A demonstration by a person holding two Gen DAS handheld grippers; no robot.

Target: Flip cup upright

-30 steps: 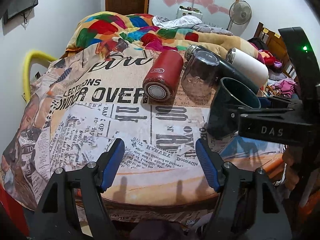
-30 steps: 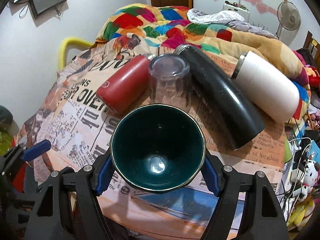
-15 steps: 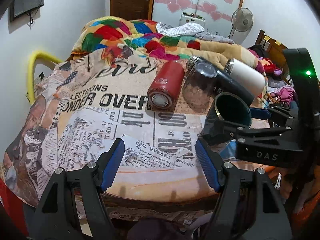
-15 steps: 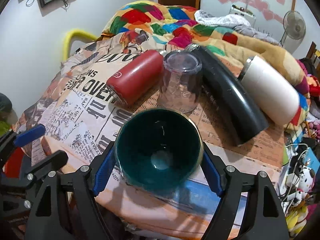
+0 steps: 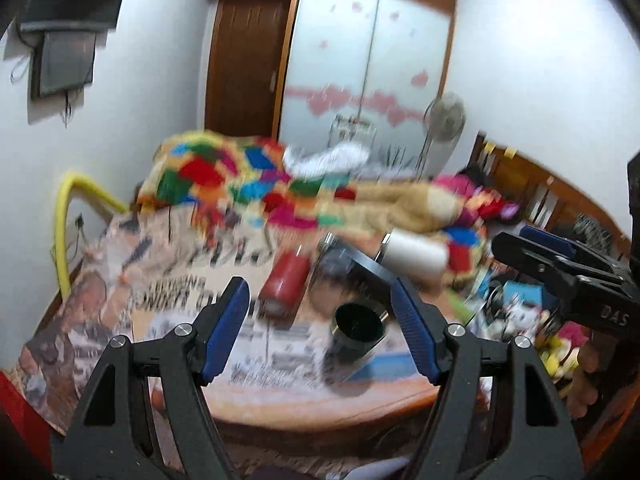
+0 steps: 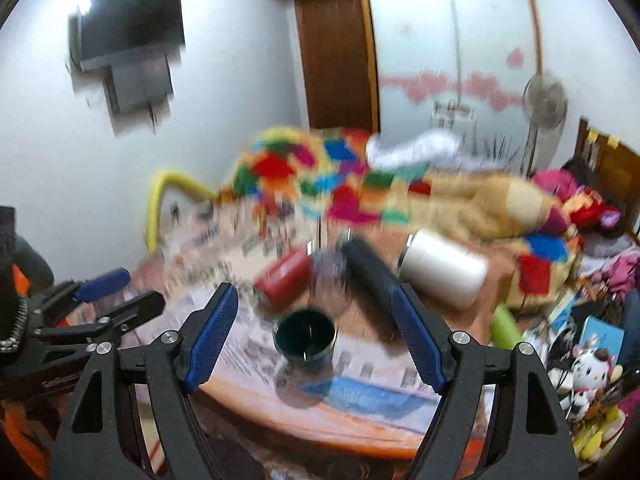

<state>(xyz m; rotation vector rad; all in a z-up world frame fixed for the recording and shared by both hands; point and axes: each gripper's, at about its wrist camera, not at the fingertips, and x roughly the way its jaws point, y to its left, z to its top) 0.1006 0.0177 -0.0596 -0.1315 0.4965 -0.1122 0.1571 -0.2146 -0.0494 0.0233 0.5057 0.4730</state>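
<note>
Dark green ceramic cup [image 6: 305, 338]: upright, mouth up, on the newspaper-print counter [image 6: 360, 396], near its front edge.
Left gripper [image 5: 320, 326]: jaws released, holding nothing.
Right gripper [image 6: 315, 330]: jaws spread, clear of cup.

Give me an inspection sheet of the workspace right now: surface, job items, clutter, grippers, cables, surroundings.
Surface: newspaper-print cloth over the table.
Job's things: dark green cup stands upright, mouth up, free of both grippers.
Clutter: red flask, black flask and white flask lie on their sides; a clear glass, blurred.
Grippers: left gripper open; right gripper open.
Cables: nothing seen on the table.
Surroundings: patchwork blanket, standing fan, wall TV.
</note>
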